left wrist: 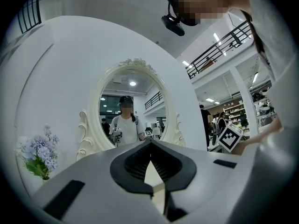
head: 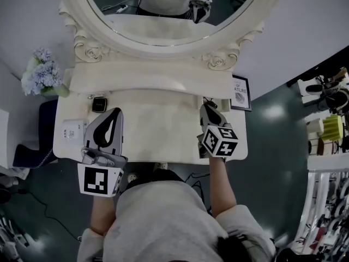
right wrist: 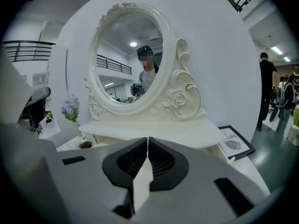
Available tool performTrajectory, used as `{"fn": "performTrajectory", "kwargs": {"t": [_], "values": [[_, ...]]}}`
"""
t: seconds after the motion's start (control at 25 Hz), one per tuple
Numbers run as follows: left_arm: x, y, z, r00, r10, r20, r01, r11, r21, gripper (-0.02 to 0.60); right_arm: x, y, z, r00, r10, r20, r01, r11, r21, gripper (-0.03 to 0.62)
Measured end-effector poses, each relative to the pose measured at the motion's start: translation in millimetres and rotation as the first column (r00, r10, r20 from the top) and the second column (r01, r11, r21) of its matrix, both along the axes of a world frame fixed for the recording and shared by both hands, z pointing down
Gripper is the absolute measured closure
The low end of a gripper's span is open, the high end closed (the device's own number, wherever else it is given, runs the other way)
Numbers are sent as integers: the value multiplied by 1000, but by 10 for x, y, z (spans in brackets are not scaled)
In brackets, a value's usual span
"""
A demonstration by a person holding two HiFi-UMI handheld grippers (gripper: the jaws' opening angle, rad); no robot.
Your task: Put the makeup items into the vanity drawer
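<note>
The small dark square compact with a pale gold rim lay on the cream-white vanity tabletop. It sat just beside the left gripper, at about eleven o'clock from its tips. The right gripper was well apart at three o'clock, so the left was clearly nearer. Being square, the compact offered no long axis to line up with.

A flat white box rested at the left gripper's nine o'clock. Both pairs of ribbed black pads were pressed together with nothing between them.

The oval mirror in its carved, rose-scrolled frame stood at twelve o'clock, with a black-framed print at two. The drawer itself could not be seen from above; it probably sat under the front edge at six o'clock.
</note>
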State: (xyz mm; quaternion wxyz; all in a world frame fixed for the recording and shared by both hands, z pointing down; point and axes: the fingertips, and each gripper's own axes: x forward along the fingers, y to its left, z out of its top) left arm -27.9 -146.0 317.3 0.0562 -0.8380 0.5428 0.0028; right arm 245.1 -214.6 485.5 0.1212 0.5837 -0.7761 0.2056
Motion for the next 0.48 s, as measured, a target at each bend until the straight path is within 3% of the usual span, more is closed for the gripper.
{"fn": "performTrajectory", "kwargs": {"t": [0.48], "values": [[-238, 245, -174, 999, 37, -10, -37, 999, 38, 568, -579, 489, -667, 998, -66, 25, 61, 984, 168, 568]]}}
